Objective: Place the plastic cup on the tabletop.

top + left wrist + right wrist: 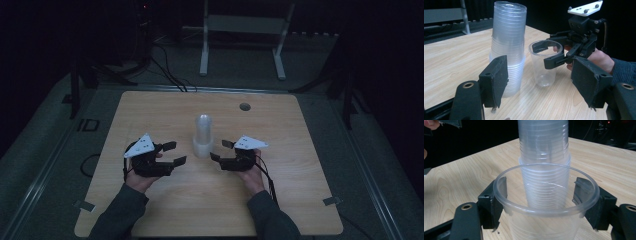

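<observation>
Clear cup [543, 65] upright on our table [150, 115], between our right gripper's [554, 53] jaws, whether gripped we cannot tell, stack [508, 47] touching at its 9 o'clock, our left gripper [174, 153] wide open, empty.

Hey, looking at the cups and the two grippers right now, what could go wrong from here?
1. The right gripper has its jaws on either side of the single clear cup near the rim; thin plastic like this may buckle or slip if squeezed hard.
2. That cup stands close beside the tall cup stack; moving it sideways might knock the stack over.
3. The left gripper is open near the stack and could bump it.
</observation>
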Demonstrator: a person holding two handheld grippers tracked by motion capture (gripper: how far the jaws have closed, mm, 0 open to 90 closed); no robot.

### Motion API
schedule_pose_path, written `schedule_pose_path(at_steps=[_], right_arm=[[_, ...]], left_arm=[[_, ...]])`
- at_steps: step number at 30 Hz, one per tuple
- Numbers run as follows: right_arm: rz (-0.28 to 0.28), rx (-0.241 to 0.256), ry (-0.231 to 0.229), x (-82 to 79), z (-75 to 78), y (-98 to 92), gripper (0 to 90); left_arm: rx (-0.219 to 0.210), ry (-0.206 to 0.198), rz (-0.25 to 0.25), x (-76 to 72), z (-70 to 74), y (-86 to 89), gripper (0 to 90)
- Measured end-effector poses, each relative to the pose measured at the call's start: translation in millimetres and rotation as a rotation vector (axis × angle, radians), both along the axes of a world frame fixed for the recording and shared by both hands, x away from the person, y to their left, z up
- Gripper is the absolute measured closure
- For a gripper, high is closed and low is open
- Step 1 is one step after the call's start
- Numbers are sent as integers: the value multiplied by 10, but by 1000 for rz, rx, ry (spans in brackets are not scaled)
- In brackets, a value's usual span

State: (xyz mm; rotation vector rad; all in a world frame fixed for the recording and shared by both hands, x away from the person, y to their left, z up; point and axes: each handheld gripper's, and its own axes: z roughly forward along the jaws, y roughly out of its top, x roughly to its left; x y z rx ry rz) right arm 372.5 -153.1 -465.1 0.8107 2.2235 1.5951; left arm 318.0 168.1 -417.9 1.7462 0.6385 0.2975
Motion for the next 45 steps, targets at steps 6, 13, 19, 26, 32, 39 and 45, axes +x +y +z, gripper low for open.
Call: schedule_pose_path(at_steps=[6, 13, 19, 26, 32, 39, 45], right_arm=[[-9, -8, -1, 8, -24, 11, 269], [-13, -23, 10, -2, -88, 20, 266], [-19, -33, 9, -14, -131, 2, 261], [-20, -46, 14, -51, -140, -31, 236], [-15, -91, 13, -109, -174, -17, 193], [-17, -143, 19, -162, -188, 14, 130], [-25, -142, 6, -204, -155, -7, 117]], left_arm=[[0, -1, -1, -1, 1, 0, 300], [0, -3, 1, -1, 3, 5, 300], [-1, -3, 1, -1, 5, 5, 300], [-2, -3, -3, -3, 5, -3, 300], [-3, -2, -3, -2, 6, 1, 300], [-3, -2, -4, -3, 6, 0, 300], [-5, -2, -4, -4, 8, 0, 300]])
